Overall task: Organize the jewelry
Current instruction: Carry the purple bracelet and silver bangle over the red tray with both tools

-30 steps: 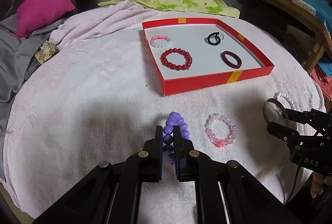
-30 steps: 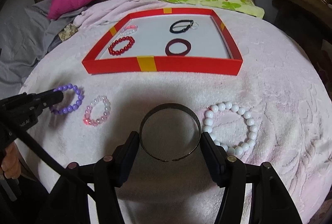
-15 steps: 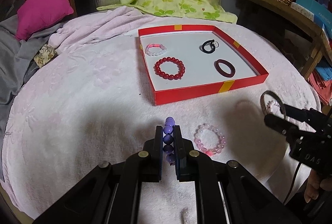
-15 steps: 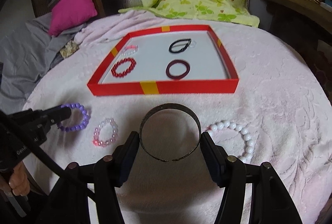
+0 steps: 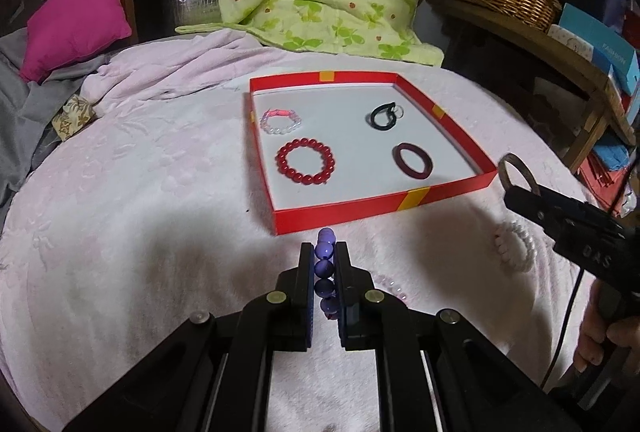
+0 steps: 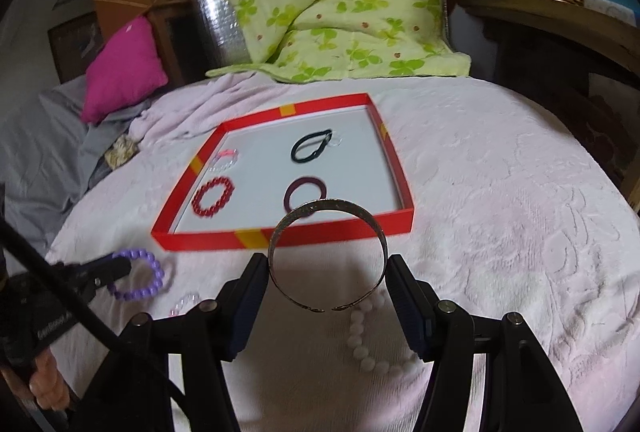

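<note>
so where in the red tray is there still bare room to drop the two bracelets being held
The red tray has bare floor down its middle, between the red bead bracelet and the dark bangle, along the near wall, and at the far wall. The left side is crowded: the clear bead bracelet lies close behind the red one. The black loop takes the far right.

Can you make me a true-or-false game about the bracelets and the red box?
1. The left tongs are pinching the purple bead bracelet. True.
2. The right tongs are empty. False: they hold a metal cuff bangle.
3. The red bead bracelet lies inside the red tray. True.
4. The white bead bracelet is in the tray. False: it lies on the pink blanket, outside the tray.
5. The tray holds six pieces of jewelry. False: four can be seen in it.
</note>
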Tool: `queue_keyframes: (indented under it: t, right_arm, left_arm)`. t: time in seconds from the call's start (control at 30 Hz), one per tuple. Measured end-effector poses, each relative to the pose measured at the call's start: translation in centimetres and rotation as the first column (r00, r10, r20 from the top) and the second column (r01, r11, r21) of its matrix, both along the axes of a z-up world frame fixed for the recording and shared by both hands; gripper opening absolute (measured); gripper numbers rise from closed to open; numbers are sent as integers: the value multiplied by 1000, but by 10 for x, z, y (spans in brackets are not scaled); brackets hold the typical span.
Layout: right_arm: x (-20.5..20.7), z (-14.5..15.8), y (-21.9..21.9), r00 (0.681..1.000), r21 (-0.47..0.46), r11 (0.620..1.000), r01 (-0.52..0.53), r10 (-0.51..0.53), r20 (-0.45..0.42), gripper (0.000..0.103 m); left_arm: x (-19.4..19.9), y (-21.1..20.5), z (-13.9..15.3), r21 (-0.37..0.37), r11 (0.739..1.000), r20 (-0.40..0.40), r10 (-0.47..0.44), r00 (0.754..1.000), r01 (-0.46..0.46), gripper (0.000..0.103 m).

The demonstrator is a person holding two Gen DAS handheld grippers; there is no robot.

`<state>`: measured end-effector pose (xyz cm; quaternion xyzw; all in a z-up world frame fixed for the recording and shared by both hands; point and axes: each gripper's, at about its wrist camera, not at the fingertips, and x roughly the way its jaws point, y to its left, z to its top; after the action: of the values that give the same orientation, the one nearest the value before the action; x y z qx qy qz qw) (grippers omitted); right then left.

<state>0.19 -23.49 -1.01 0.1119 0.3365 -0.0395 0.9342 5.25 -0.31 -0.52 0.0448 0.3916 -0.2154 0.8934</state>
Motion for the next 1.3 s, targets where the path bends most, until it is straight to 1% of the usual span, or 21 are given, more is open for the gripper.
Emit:
queue_keyframes:
  t: [0.13,0.27,0.37,0.5,0.6,0.67,0.7,0.83,0.87,0.93,1.0,1.07,1.2,1.3]
  right_arm:
    - [11,5,-4,1000,2,1000,9,-9,25,63]
    - [26,5,-10,1000,70,997,15,-16,17,63]
    - [40,4,-9,1000,93,996,16,-18,19,63]
    - [66,-1,-10,1000,129,992,-10,8,16,63]
    - [81,-7,-14,1000,162,987,-15,15,1,63]
    - [92,-10,-21,1000,202,979,-22,25,-15,63]
    - [96,-10,-24,1000,220,975,-22,26,-17,63]
    - [115,-7,-35,999,258,966,-3,11,-32,63]
    - [121,-9,-38,999,288,958,2,11,-44,63]
    - [129,-10,-43,998,329,944,5,13,-54,64]
    - [135,-12,-45,998,336,942,12,11,-66,64]
    - [141,-16,-48,996,347,937,39,-8,-92,64]
    - [151,-22,-56,993,372,925,75,-34,-117,64]
    - [158,-25,-58,991,379,921,89,-42,-131,64]
  left_arm:
    - [1,-1,1,-16,1000,5,-5,1000,5,9]
    - [0,-5,0,-15,1000,7,-11,1000,11,10]
    - [0,-8,-1,-12,1000,9,-21,1000,21,10]
    - [0,-9,-1,-17,1000,12,-24,1000,25,10]
    - [2,-8,7,-46,999,36,-28,999,30,9]
    - [6,-7,13,-71,997,47,-22,999,25,9]
    - [12,-6,17,-100,995,45,-15,999,20,9]
    - [37,-10,28,-156,988,28,8,1000,-4,9]
    - [45,-13,30,-166,986,22,8,1000,-4,9]
    - [60,-22,32,-165,986,17,0,1000,3,9]
    - [81,-35,33,-143,990,-1,1,1000,-1,9]
    - [98,-45,31,-153,988,-18,-12,1000,9,9]
    - [126,-62,24,-167,986,-61,-29,998,19,10]
    - [147,-73,12,-167,986,-110,-37,993,18,10]
